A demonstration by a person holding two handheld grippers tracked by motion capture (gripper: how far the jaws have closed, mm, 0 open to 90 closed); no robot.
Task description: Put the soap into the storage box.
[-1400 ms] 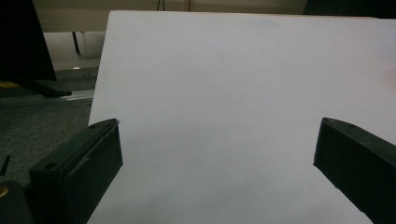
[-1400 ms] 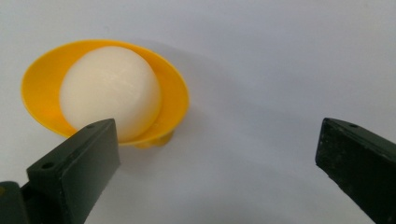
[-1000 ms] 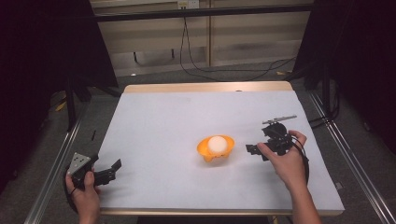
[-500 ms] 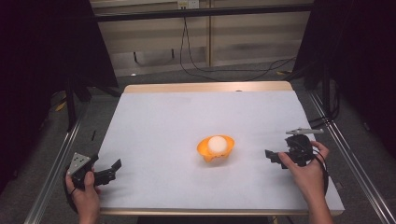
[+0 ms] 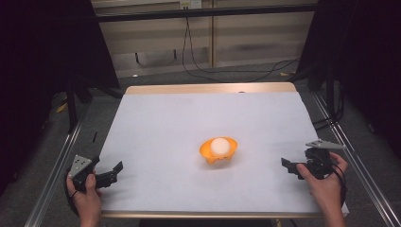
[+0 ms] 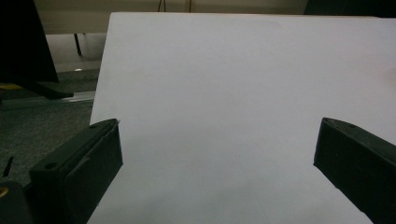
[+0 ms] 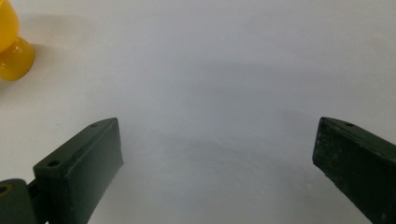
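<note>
An orange bowl [image 5: 218, 151] sits near the middle of the white table [image 5: 189, 123], and a white ball [image 5: 220, 145] rests inside it. My right gripper [image 5: 289, 166] is held low at the table's right edge, well right of the bowl, jaws wide apart with nothing between them. In the right gripper view the bowl's orange side [image 7: 13, 49] shows at the upper left, with bare table between the fingers [image 7: 84, 163]. At the front left corner my left gripper [image 5: 112, 171] stands open over bare table, empty as well, its fingers [image 6: 79, 163] spread.
Metal rails [image 5: 52, 175] run along both sides of the table. Cables [image 5: 236, 71] lie on the floor beyond the far edge. Dark curtains stand at left and right.
My right gripper has drawn back from beside the bowl to the right edge of the table and toward the person. The left gripper has stayed put.
</note>
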